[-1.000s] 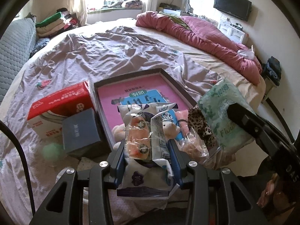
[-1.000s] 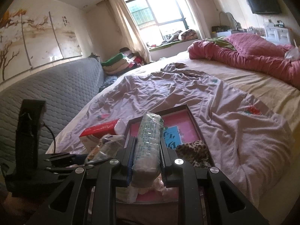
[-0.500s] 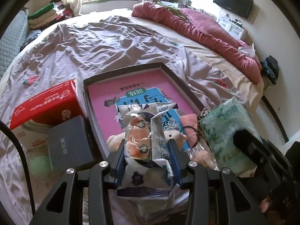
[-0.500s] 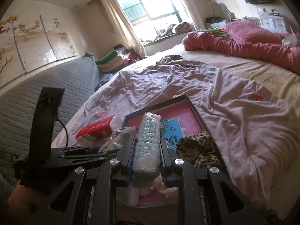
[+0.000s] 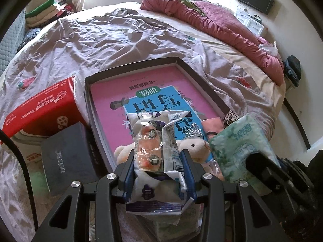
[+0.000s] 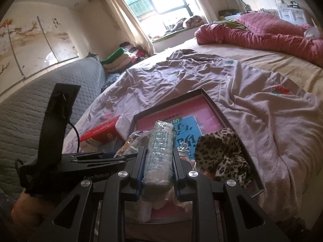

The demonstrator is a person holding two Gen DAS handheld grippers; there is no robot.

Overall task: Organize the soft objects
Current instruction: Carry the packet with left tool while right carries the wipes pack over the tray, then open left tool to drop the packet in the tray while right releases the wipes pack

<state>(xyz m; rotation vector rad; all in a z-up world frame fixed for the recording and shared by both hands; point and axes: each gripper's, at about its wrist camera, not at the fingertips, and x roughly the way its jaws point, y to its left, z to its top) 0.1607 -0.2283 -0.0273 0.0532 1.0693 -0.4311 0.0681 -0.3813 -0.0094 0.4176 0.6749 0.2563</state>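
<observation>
My left gripper (image 5: 157,157) is shut on a crinkly plastic snack bag (image 5: 156,151) with an orange item inside, held over the near end of a dark-rimmed box (image 5: 181,64) with a pink and blue book in it. A white plush rabbit (image 5: 194,146) and a leopard-print cloth (image 6: 220,151) lie in the box's near end. My right gripper (image 6: 158,161) is shut on a green tissue pack (image 6: 160,151), which also shows at the right of the left wrist view as the tissue pack (image 5: 240,147).
A red carton (image 5: 42,109) and a dark grey box (image 5: 66,153) sit left of the dark-rimmed box on the rumpled mauve sheet (image 5: 101,40). A red quilt (image 5: 222,26) lies at the bed's far side. Folded clothes (image 6: 121,58) are stacked by the window.
Both grippers have come down and forward over the near end of the box, each keeping its grip. The box and plush look larger and closer in both views.
</observation>
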